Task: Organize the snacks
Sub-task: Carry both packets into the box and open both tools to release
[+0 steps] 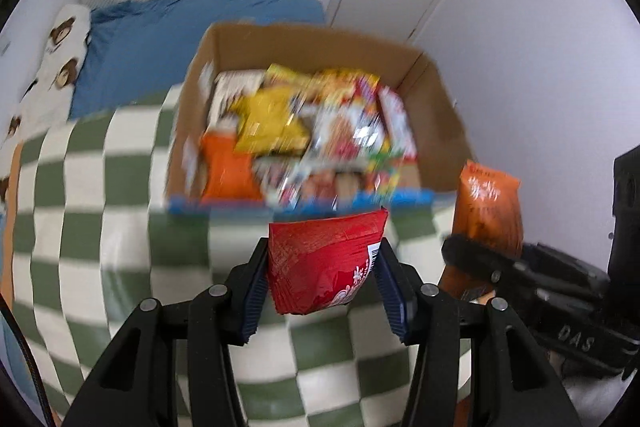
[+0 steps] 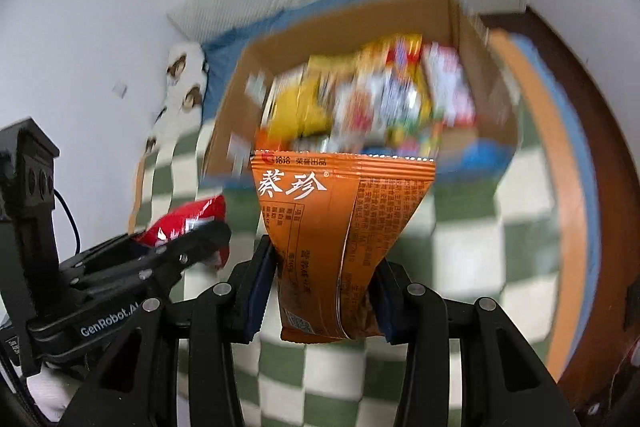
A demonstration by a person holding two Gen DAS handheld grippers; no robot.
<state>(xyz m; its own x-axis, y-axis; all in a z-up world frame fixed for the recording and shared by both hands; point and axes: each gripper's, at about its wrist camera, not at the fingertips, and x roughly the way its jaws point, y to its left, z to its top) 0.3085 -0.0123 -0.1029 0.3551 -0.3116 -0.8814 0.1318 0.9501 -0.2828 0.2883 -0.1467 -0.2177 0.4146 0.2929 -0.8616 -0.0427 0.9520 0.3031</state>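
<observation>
Left gripper (image 1: 324, 279): jaws closed on red snack packet (image 1: 320, 263), glossy foil w/ white print and barcode, held above green-white checkered blanket (image 1: 100, 187), just short of box's near edge. Right gripper (image 2: 326, 287): jaws clamped on orange snack packet (image 2: 340, 227), crimped top seam, white Chinese lettering, upright. Cardboard box (image 1: 304, 43) on blanket, open-topped, blue-trimmed near edge; holds approx. a dozen mixed packets (yellow, orange, red, white), blurred, so count is uncertain.

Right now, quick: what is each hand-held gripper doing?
Left hand-held gripper: closed on the red snack packet.
Right hand-held gripper: closed on the orange snack packet.
</observation>
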